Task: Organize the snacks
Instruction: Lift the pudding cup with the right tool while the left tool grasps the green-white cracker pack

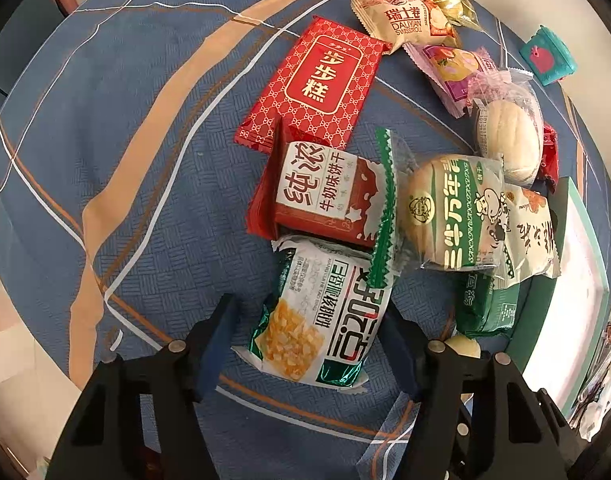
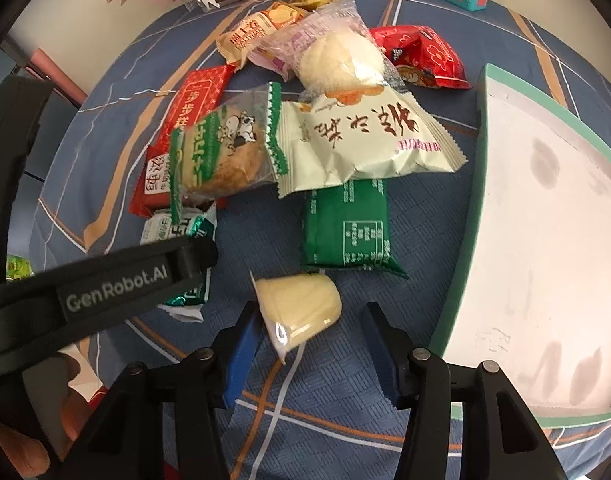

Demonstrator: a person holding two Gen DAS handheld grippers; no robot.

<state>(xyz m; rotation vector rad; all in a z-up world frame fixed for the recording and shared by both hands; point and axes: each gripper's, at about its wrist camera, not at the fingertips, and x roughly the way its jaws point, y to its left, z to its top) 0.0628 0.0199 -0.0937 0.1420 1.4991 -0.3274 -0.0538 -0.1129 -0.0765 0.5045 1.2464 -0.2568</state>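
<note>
Both of my claws point down at a heap of snacks on a blue cloth (image 1: pixel 105 160) with orange and white lines. My left claw (image 1: pixel 309 344) sits around a white and green bag (image 1: pixel 317 320) with a picture of yellow crumbs on it. One blue finger (image 1: pixel 215 344) is a bit away from the bag and the other is right at its edge, so that claw is apart and not squeezing. My right claw (image 2: pixel 309 348) is apart too, with a small pale yellow cake (image 2: pixel 301 308) in clear wrap lying between its fingers, touching neither one that I can see. Just past it lies a dark green pack (image 2: pixel 347 228), face down. Behind that are a cream bag (image 2: pixel 361 140) with brown writing and a round white bun (image 2: pixel 345 64). Beside the heap is a white tray (image 2: pixel 461 280) with a green rim. A red pack (image 1: pixel 317 80) with gold writing lies flat farther back.
</note>
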